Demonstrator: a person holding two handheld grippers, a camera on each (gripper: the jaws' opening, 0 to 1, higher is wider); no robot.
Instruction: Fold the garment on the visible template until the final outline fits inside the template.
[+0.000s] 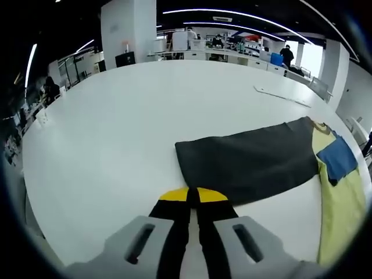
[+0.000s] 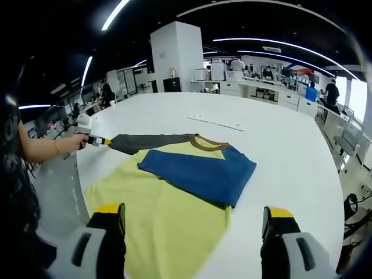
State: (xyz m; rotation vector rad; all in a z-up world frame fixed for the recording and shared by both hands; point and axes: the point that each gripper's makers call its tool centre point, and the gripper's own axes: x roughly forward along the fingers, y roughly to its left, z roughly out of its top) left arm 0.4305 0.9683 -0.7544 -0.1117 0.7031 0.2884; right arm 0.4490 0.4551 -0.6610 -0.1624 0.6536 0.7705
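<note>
A shirt lies flat on the white table (image 2: 290, 157). Its body is pale yellow (image 2: 168, 215), one sleeve is blue (image 2: 200, 168) and folded across the chest, and the other is dark grey (image 2: 136, 142) and stretched out sideways. In the left gripper view the grey sleeve (image 1: 250, 160) runs toward the yellow body (image 1: 343, 203) and the blue sleeve (image 1: 337, 158). My left gripper (image 1: 193, 195) is shut at the corner of the grey cuff, and it appears in the right gripper view as the left gripper (image 2: 96, 140) at the sleeve's end. My right gripper (image 2: 195, 218) hangs open over the shirt's hem.
A thin white strip (image 2: 215, 121) lies on the table beyond the shirt, also seen as a strip (image 1: 282, 95) in the left gripper view. A person's forearm (image 2: 46, 148) reaches in from the left. Desks, pillars and people stand far behind the table (image 1: 104, 145).
</note>
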